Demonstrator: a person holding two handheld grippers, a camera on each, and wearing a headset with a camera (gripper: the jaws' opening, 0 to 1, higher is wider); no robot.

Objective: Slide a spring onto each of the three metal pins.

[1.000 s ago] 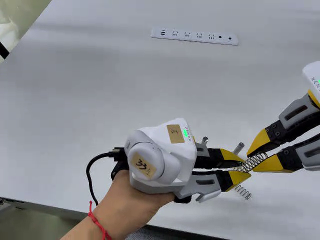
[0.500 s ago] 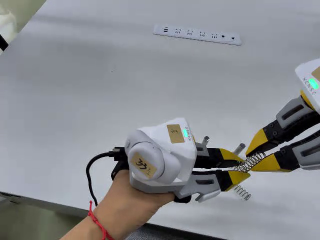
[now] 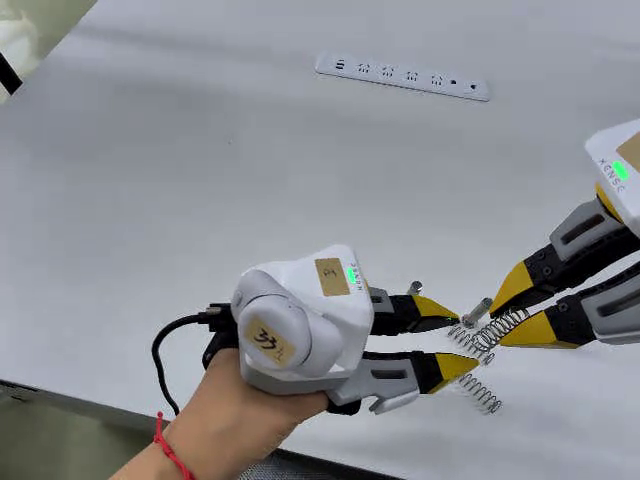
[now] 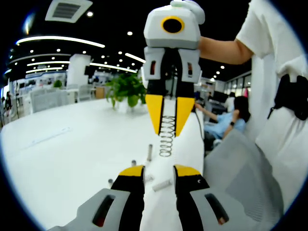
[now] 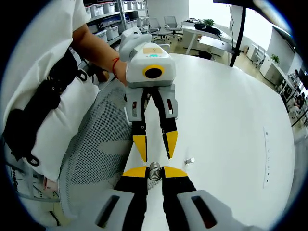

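Right gripper pinches a curly silver spring

The right gripper [image 3: 500, 325] squeezes a thin, shiny wire spring [image 5: 154, 169] between its yellow tips, just above the white table [image 3: 250, 180]. The left gripper [image 3: 462, 340] faces it with jaws spread apart. A small metal pin [image 3: 477, 311] stands just beside the spring. Another spring [image 3: 478, 392] lies on the table nearby.

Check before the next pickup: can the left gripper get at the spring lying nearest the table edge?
Probably yes: the left gripper is open and that spring lies uncovered just past its jaws.
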